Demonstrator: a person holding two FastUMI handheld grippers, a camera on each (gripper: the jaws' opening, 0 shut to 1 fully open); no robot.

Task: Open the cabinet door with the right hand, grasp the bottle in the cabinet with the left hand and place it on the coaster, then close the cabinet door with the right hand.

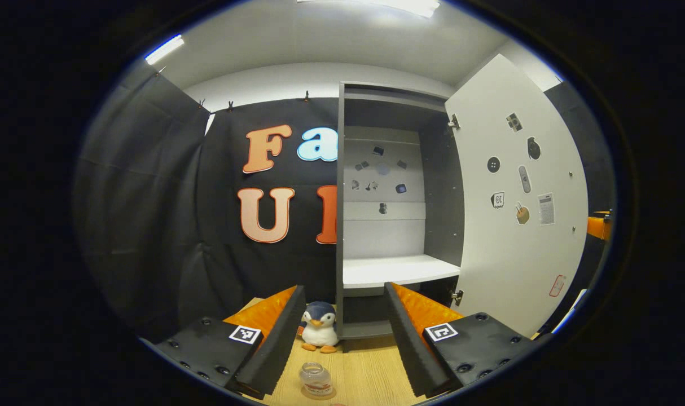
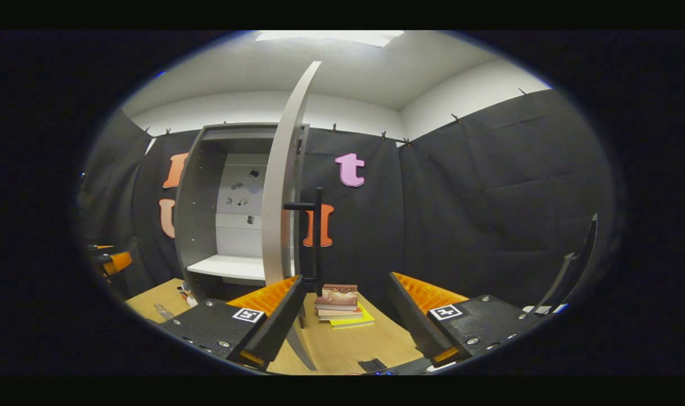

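1. We see the bottle upright on the wooden surface, at 6 o'clock in the left gripper view, low between the jaws but apart from both. Coaster: we cannot tell where it is; a sliver at the bottom edge is too cut off to name.
2. Left gripper: jaws wide open, holding nothing.
3. A penguin plush toy stands just behind the bottle, toward 12 o'clock from it, near the cabinet's foot.
4. The cabinet is at 12 to 1 o'clock, its white shelf bare, small stickers on the back panel.
5. The cabinet door is swung wide open at 3 o'clock, stickers on its inner face.
6. Right gripper: jaws wide open, gripping nothing.
7. In the right gripper view we see the door edge-on at 11 o'clock, its dark handle just above the gap between the jaws, not touched.
8. A stack of books sits on the surface between the jaws, farther off.
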